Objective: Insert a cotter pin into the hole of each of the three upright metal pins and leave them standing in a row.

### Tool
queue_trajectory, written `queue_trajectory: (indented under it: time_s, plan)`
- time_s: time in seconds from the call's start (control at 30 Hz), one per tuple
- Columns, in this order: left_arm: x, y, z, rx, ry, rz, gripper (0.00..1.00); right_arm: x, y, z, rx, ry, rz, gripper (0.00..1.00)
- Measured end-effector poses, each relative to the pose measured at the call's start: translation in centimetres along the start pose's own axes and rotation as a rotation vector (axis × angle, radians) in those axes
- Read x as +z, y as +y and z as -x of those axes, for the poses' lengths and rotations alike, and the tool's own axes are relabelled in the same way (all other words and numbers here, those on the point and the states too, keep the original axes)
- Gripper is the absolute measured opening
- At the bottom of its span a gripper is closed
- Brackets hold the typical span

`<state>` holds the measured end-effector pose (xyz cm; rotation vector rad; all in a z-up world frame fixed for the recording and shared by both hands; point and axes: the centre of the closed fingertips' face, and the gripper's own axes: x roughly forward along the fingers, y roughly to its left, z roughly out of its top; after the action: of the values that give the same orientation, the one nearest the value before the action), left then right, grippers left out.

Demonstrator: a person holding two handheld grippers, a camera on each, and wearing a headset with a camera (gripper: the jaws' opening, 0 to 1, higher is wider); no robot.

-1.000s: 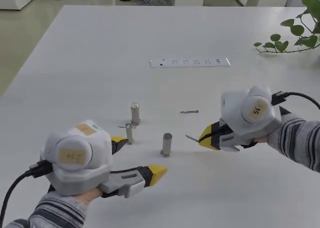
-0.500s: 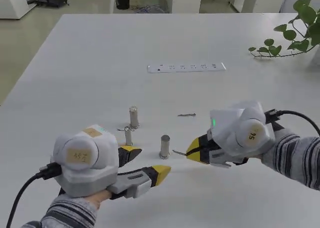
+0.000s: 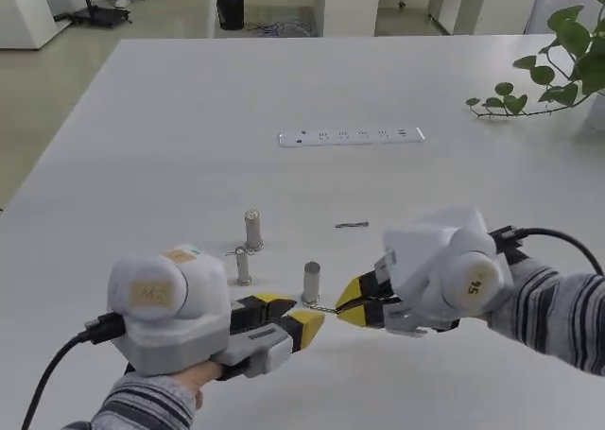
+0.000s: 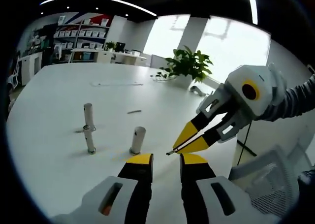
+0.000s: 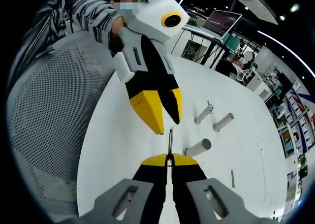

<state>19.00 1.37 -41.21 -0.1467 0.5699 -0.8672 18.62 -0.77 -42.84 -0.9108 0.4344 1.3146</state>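
Three upright metal pins stand on the white table: a far one (image 3: 253,230) (image 4: 88,114), a thinner one (image 3: 243,266) (image 4: 89,140) with a cotter pin through its top, and a near one (image 3: 312,283) (image 4: 137,140). My right gripper (image 3: 348,309) (image 5: 167,160) is shut on a cotter pin (image 3: 327,308) (image 5: 170,140), low and just right of the near pin (image 5: 198,147). The pin's free end points at my left gripper (image 3: 293,314) (image 4: 166,160), which is open with nothing between its jaws, close in front of the near pin. A loose cotter pin (image 3: 352,225) (image 4: 134,112) lies further back.
A white power strip (image 3: 350,136) lies across the table's middle, far behind the pins. A leafy plant (image 3: 548,71) reaches in at the back right corner. A grey mesh chair (image 5: 44,135) stands beside the near table edge.
My right gripper has carried its cotter pin left and nearer, from right of the near pin to just in front of it. My left gripper has come in toward it.
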Motion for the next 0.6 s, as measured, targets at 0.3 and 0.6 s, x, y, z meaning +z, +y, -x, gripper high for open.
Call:
queue_trajectory:
  time_s: [0.3,0.6]
  plan:
    - [0.0,-0.6,0.1,-0.029,-0.015,0.033,0.06,1.0,0.3,0.1,0.003,-0.020,0.024,0.00]
    - [0.1,-0.7,0.3,-0.039,-0.024,0.044,0.01,1.4,0.5,0.0,0.006,-0.021,0.035,0.00]
